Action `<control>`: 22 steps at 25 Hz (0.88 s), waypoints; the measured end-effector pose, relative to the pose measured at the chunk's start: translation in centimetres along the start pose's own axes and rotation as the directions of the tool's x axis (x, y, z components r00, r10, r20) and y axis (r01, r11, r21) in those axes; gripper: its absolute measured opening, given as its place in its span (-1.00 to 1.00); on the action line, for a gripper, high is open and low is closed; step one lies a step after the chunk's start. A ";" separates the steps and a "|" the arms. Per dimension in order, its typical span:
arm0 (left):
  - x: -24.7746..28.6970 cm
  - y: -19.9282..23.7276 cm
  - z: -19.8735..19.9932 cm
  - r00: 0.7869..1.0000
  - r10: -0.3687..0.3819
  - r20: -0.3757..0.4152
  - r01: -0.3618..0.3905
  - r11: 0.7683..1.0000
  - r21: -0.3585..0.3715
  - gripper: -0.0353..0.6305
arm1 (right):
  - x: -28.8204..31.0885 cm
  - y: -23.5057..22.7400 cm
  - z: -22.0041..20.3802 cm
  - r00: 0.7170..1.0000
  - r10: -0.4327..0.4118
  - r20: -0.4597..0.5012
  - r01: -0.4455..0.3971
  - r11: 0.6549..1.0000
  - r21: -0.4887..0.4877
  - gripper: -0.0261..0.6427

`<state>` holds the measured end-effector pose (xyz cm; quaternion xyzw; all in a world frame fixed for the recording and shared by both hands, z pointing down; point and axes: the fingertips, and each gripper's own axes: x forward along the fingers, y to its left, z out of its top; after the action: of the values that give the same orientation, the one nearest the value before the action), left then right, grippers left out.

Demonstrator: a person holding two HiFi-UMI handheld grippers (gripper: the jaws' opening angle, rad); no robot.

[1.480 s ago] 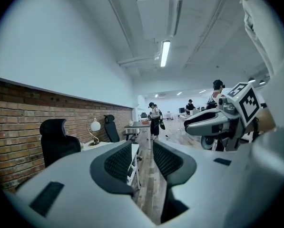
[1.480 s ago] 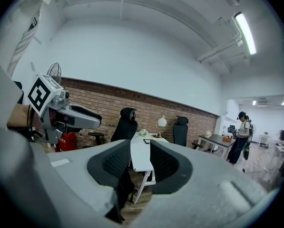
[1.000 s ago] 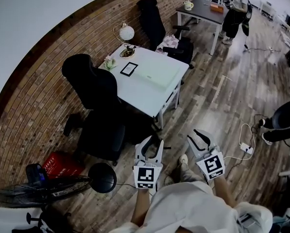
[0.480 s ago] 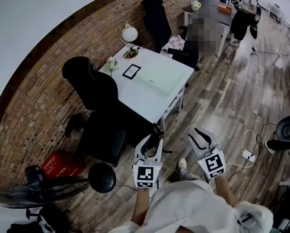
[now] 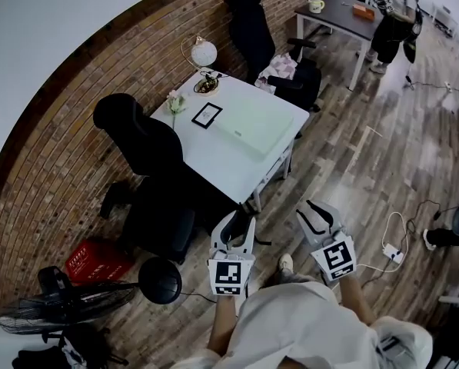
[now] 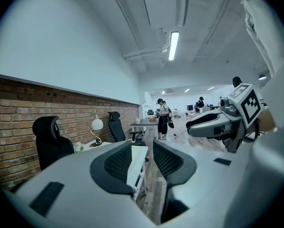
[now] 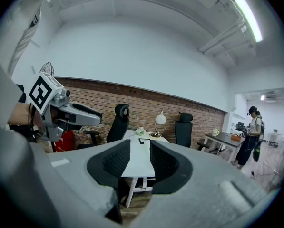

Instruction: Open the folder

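A brick wall (image 5: 60,152) runs along the left, with plain white wall above it. The floor (image 5: 352,167) is wood plank. A white table (image 5: 217,162) stands near the brick, with a globe lamp (image 5: 201,52) at its far corner. One black chair (image 5: 144,160) sits at the table's left side and another (image 5: 248,25) at its far end. Further back is a dark table (image 5: 340,14) with a mug (image 5: 316,4) on it, and a person (image 5: 394,21) stands beside it. A red basket (image 5: 98,261) and a fan (image 5: 64,304) sit on the floor close to the brick. A power strip (image 5: 390,250) lies on the planks at right. A tube light (image 6: 173,45) glows on the white ceiling.
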<state>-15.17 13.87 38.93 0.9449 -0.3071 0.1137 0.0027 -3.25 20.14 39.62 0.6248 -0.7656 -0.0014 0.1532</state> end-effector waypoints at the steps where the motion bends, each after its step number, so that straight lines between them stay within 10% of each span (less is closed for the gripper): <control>1: 0.4 0.0 0.1 1.000 0.005 0.000 -0.005 1.000 -0.002 -0.47 | 0.2 -0.4 0.0 1.000 0.006 0.000 -0.006 1.000 -0.006 -0.55; 22: 6.0 -0.3 1.8 0.996 0.094 -0.012 -0.094 0.996 0.006 -0.47 | 3.1 -6.9 -0.3 0.996 0.077 0.034 -0.077 0.997 -0.005 -0.55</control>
<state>-9.86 10.51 38.48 0.9287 -0.3507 0.1203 -0.0032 2.94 15.74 39.28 0.5944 -0.7916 -0.0076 0.1413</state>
